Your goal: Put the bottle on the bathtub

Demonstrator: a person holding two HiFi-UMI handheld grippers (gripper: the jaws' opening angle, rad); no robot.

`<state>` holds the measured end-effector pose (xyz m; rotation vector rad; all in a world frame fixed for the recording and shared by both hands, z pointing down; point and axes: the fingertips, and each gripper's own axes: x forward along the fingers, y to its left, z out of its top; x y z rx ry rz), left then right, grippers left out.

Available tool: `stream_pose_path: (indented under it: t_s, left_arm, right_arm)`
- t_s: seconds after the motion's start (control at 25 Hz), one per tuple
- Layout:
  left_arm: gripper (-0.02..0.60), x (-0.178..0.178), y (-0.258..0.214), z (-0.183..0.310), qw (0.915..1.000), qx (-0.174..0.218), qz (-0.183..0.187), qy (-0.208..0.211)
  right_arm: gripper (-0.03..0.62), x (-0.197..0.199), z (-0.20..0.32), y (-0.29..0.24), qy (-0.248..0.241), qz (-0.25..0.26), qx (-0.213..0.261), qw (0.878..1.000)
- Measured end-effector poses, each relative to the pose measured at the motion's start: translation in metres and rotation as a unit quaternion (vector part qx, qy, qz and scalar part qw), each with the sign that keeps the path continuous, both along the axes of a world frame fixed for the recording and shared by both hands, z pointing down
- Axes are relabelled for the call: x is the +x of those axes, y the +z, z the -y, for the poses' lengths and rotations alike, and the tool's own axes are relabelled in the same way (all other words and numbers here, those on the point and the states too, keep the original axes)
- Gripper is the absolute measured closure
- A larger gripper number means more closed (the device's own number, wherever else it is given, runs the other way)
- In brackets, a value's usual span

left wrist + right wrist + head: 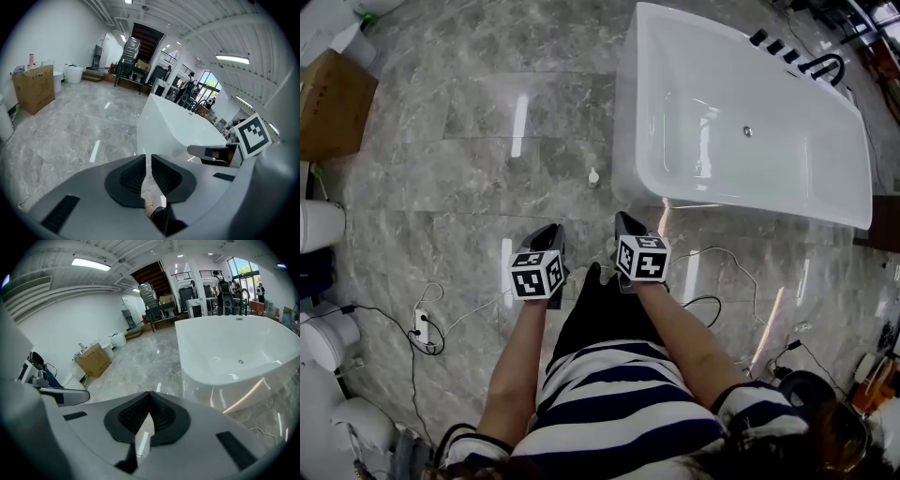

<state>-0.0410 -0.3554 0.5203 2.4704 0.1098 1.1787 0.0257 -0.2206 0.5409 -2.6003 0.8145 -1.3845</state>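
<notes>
Barely begun: you stand on a grey marble floor (pixel 469 141) facing a white bathtub (pixel 628 122), a gripper in each hand, both held out before you side by side and pointing forward and down. Your left gripper (pixel 549 234) has its jaws closed with nothing between them; only a thin slit shows, and through it the tub's white side. Your right gripper (pixel 628 225) is likewise closed and empty, its jaws meeting at the tips. Neither tool touches anything. A small white object, probably the bottle (pixel 593 176) though it is too small to be sure, stands on the floor just beside the tub's near corner, ahead of both grippers and apart from them. The tub's rim and basin look bare apart from dark taps (pixel 811 61) at the far end. So by my reading nothing of the task is done yet: the bottle has to be reached, gripped, lifted and set on the tub, and a gripper must open before it can take hold
</notes>
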Motion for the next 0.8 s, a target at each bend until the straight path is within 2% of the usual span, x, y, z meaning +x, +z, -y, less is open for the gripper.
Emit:
stream_pose_path:
  t_s: [0.8]
  left_arm:
    - [0.532,-0.006,-0.006,0.004,1.0000,0.005,0.000,0.007]
  right_arm:
    - [0.568,0.000,0.011,-0.007,-0.007,-0.014,0.001,1.000]
